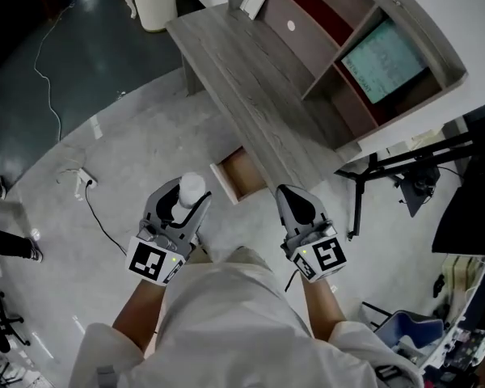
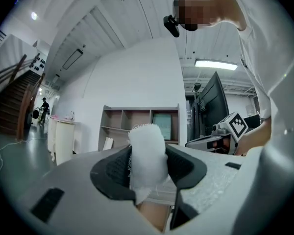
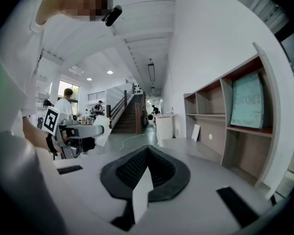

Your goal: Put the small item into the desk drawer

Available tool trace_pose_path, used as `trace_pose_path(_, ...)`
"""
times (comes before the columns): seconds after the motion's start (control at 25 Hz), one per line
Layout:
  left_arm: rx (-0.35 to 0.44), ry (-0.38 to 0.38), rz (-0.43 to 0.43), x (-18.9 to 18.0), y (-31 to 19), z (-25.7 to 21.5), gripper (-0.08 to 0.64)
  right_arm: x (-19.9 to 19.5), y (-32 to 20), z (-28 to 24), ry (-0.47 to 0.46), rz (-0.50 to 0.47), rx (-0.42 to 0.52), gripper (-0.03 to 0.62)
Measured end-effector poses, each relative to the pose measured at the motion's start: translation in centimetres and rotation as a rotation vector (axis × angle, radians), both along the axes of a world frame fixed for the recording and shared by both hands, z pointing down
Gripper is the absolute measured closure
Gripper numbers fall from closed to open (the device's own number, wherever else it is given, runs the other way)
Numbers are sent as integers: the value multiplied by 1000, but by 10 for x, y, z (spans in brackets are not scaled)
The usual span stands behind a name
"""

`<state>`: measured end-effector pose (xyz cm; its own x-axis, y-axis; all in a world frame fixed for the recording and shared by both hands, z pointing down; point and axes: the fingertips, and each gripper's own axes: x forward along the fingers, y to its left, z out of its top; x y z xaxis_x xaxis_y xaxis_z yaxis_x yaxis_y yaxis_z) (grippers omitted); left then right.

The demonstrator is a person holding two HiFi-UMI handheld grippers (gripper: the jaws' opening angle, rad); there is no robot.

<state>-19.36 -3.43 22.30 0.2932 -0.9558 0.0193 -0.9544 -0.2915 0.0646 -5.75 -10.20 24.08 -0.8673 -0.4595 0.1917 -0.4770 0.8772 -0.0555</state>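
grey concrete floor (image 1: pixel 137 136) fills the head view. a wooden desk (image 1: pixel 250 79) stands ahead of both grippers, and its drawer (image 1: pixel 241 174) is pulled open just ahead of them and between them. the left gripper (image 1: pixel 186 203) is clamped on a small white roll (image 1: pixel 191 188) that sticks up past its jaws, left of the drawer and not in it. the right gripper (image 1: pixel 289 194) sits right of the drawer, near the desk edge.

in the left gripper view the fuzzy roll is pinched between the dark pads (image 2: pixel 112 168), with a shelf unit (image 2: pixel 137 124) beyond.

in the right gripper view the jaws meet with nothing between them, and the shelf unit stands to their right.
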Motion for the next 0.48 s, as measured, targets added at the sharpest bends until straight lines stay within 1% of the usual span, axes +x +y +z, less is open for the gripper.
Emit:
trace_pose_path(0.16, -51, 10, 76, -17, -21, 24, 374, -22, -9, 19, 27, 52, -37, 595)
trace_pose_path(0.28, -107, 25, 93, -24, -32, 57, 374, -29, -13, 41, 47, 72, -61, 595)
trace_pose_path(0.36, -132, 25, 98, -25, -40, 77, 374, -28, -16, 59, 60, 80, -83, 595)
trace_pose_path(0.48, -170, 23, 128, -16, -48, 102, 374, -18, -16, 85, 93, 100, -132, 595)
